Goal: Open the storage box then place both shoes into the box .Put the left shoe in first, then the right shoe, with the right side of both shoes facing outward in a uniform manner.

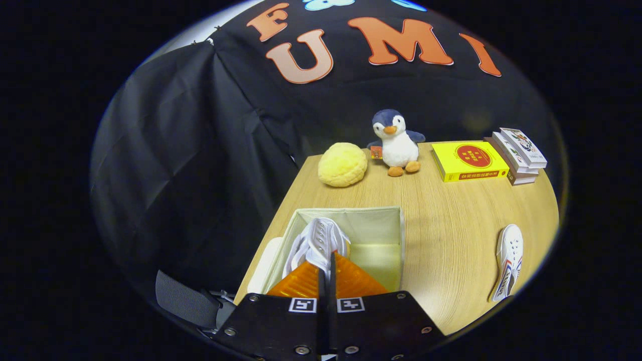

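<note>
An open cream fabric storage box (381, 225) stands on the wooden table just ahead of my fingers. My gripper (327, 260) is shut on a white shoe (318, 240), pinching a thin part of it. The shoe hangs inside the box's left half, its laces facing me. I cannot tell whether it touches the box's floor. A second white shoe (509, 260) with red and blue side stripes lies on the table well to the right of the box. A pale lid (263, 265) leans against the box's left side.
Beyond the box sit a yellow plush ball (342, 164), a penguin plush (397, 143), a yellow book (469, 160) and a stack of books (519, 155). The table's left edge (281, 205) runs close beside the box. Bare tabletop lies between box and second shoe.
</note>
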Demonstrator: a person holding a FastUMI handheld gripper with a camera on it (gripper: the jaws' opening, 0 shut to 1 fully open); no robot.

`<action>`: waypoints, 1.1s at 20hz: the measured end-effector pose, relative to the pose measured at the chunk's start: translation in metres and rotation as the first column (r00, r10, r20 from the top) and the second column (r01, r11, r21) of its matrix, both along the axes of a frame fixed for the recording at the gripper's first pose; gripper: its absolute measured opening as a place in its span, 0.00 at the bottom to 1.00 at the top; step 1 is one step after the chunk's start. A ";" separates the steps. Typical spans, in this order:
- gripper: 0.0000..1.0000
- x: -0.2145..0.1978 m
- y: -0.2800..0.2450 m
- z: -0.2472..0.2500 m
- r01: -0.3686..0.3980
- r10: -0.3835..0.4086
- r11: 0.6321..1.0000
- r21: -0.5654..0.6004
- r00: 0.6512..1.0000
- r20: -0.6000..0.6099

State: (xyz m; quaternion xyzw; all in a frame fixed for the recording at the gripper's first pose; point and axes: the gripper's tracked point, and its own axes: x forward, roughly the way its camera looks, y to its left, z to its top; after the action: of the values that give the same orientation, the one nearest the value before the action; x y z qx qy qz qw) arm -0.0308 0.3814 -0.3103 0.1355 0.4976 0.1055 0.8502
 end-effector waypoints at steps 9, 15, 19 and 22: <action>0.01 -0.007 0.011 -0.053 0.102 -0.115 0.990 -0.100 0.984 -0.135; 0.01 -0.013 0.031 -0.073 0.139 -0.149 0.989 -0.060 0.963 -0.225; 0.10 -0.035 0.048 -0.078 0.083 -0.058 0.995 0.063 0.942 -0.330; 0.27 -0.029 0.051 -0.067 0.057 -0.009 0.986 0.156 0.956 -0.294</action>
State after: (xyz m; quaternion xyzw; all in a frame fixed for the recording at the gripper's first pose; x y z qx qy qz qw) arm -0.0596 0.4320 -0.3769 0.2269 0.6050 0.1106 0.7552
